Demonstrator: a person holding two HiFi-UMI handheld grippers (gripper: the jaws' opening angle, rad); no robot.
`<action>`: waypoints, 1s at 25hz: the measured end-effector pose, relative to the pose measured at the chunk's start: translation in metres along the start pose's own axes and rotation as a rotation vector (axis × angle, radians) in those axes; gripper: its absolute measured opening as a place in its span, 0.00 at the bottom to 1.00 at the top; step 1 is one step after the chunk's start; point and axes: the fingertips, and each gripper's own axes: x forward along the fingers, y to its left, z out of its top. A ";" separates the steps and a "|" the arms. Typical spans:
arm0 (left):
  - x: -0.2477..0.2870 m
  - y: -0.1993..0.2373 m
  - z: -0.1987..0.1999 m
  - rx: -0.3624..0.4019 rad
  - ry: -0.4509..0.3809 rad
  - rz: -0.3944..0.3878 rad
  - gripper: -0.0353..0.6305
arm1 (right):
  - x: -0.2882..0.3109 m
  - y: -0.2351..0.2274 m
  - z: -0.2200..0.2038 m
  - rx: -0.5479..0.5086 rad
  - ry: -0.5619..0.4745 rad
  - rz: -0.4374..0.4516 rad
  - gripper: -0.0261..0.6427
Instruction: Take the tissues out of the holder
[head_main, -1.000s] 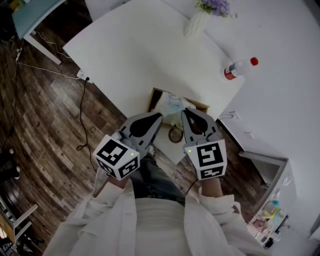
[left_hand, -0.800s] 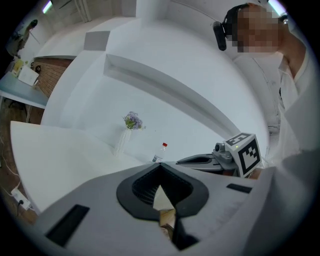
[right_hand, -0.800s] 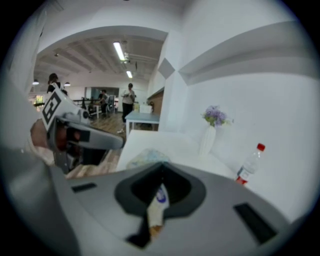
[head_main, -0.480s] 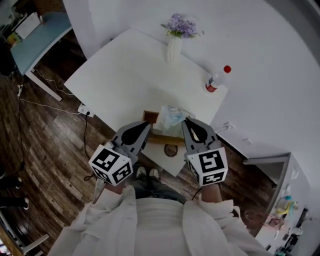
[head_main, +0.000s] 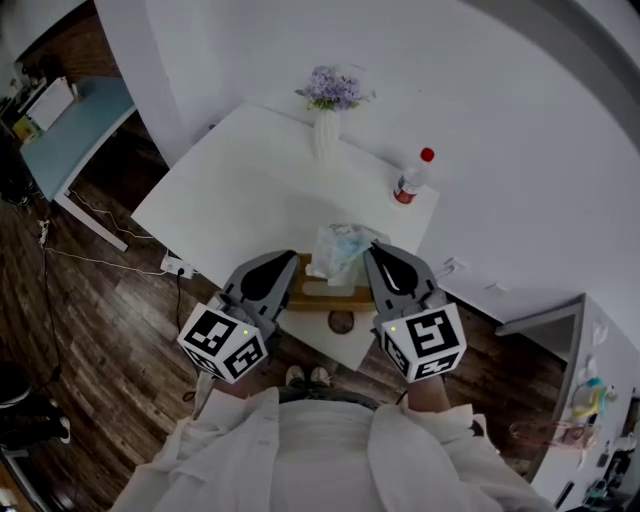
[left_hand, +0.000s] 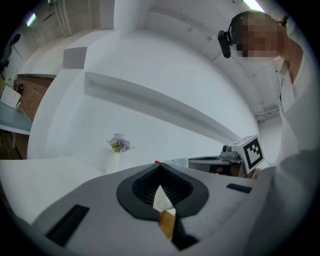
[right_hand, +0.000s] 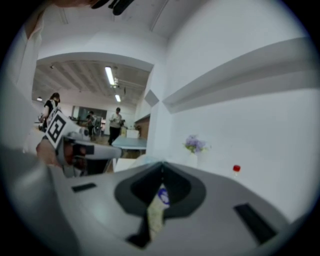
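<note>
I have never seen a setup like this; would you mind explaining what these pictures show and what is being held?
A person holds a two-jaw gripper in each hand. The head view looks down on the left gripper and right gripper; each gripper view rides on its gripper, looking along the jaws. On the white table stand a flower vase, a red-capped bottle and a wooden holder with a tissue pack. Both grippers' jaws are together near the pack; neither clearly holds anything.
</note>
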 end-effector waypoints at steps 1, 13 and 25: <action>0.001 -0.002 0.003 0.000 -0.005 -0.007 0.08 | -0.001 -0.001 0.003 0.006 -0.012 -0.002 0.06; 0.007 -0.011 0.003 0.010 0.017 -0.033 0.08 | -0.023 -0.011 0.034 0.036 -0.147 -0.058 0.06; 0.009 -0.022 0.011 0.011 -0.023 -0.062 0.08 | -0.033 0.000 0.030 0.057 -0.151 -0.061 0.06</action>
